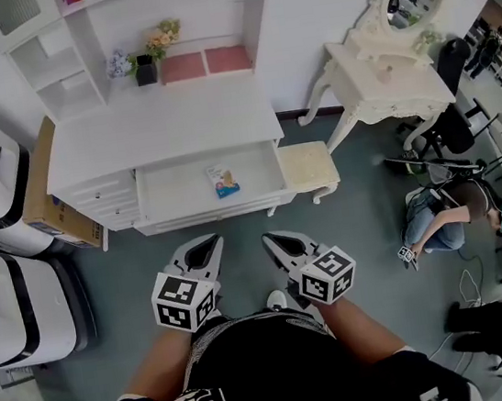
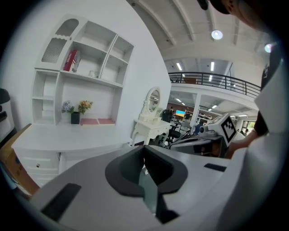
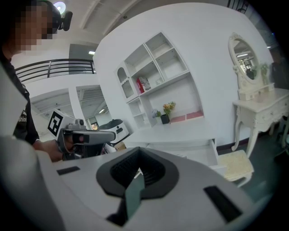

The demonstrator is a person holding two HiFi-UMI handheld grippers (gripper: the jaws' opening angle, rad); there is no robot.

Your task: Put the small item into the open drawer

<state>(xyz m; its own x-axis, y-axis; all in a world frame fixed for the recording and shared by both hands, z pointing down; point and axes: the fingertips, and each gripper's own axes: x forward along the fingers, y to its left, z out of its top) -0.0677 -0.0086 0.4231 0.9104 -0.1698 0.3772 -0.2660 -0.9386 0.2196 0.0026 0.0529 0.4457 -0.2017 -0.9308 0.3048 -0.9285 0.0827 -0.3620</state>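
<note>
1. Head view: small item (image 1: 222, 181), a flat packet, lies on the floor of the open drawer (image 1: 167, 197), right of centre and clear of the walls. Task looks done as things lie.
2. Left gripper (image 1: 207, 243) and right gripper (image 1: 270, 238) both have their jaws pressed together with nothing between them. They are held near the person's body, well apart from the drawer front.
3. Risk: a needless re-grasp. The packet is flat on a flat floor. The closed tongs would first have to open, and the pads would likely skid over it or shove it toward the back wall.
4. Risk: the drawer stands pulled far out. A gripper or knee bumping the front could slam it and slide the packet. An off-centre push could rack it on its runners.
5. Risk: stool (image 1: 309, 168) sits just beside the drawer's right front corner, so a right-side reach could clip it.
6. Risk: both gripper views look across the desk (image 1: 158, 129), and the packet can't be made out in them. Any aim would depend on the head view alone.
</note>
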